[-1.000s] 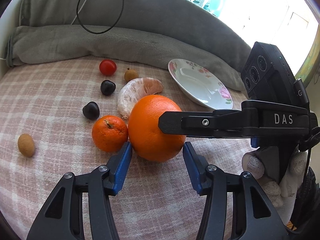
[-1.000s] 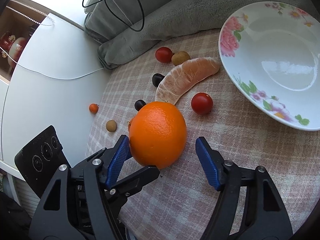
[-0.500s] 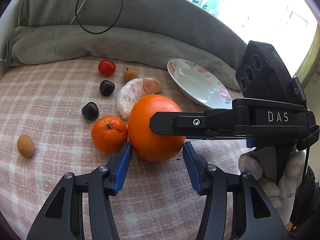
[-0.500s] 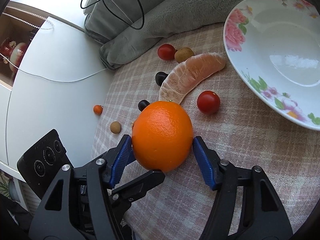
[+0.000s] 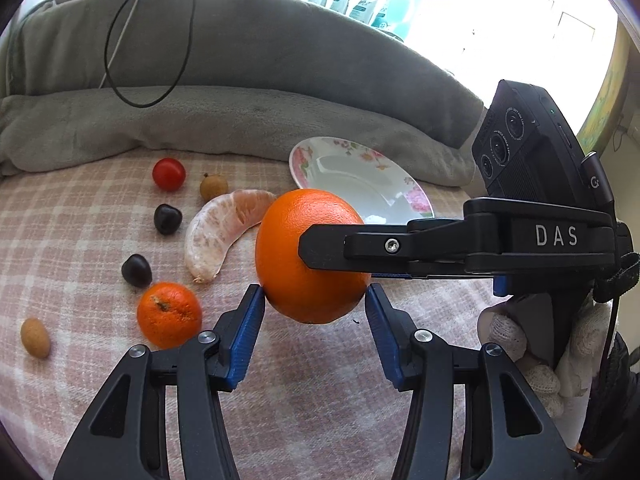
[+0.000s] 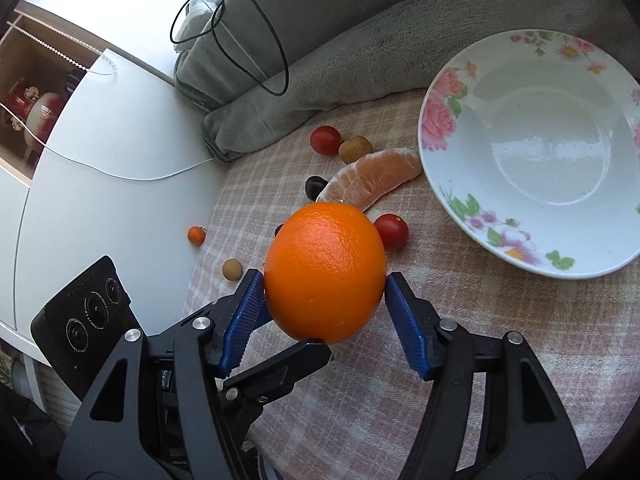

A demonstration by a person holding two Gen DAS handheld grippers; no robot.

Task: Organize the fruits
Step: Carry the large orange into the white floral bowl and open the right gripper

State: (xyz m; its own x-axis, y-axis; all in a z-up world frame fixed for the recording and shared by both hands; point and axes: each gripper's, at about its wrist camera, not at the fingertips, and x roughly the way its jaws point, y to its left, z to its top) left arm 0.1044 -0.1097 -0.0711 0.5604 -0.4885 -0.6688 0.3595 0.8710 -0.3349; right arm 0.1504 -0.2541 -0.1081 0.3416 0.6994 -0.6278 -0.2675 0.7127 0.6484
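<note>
Right wrist view: the right gripper (image 6: 325,292) has both blue pads pressed on the big orange (image 6: 325,272), clamped at its widest part.
Only in the right wrist view: a second cherry tomato (image 6: 391,232) just beyond the orange, and a tiny orange fruit (image 6: 196,235) near the cloth's edge.
Left wrist view: the left gripper (image 5: 314,316) is spread wide, pads (image 5: 245,334) flanking the orange (image 5: 304,264) from below; touching or not, I cannot tell.
Only in the left wrist view: the mandarin (image 5: 169,315), two dark cherries (image 5: 137,270), and the gloved right hand (image 5: 532,344) on its handle.
Orange position: off the checked cloth (image 5: 72,240), shadow beneath it, held near the floral plate (image 6: 532,160).
Change: half a second ago it sat low on the cloth; it is now lifted, and the mandarin no longer touches it.
Pose: the right gripper reaches in level from the right, crossing above the left gripper's right finger.
Peeled segment (image 5: 224,232): lying between the cherries and the plate (image 5: 360,178).
</note>
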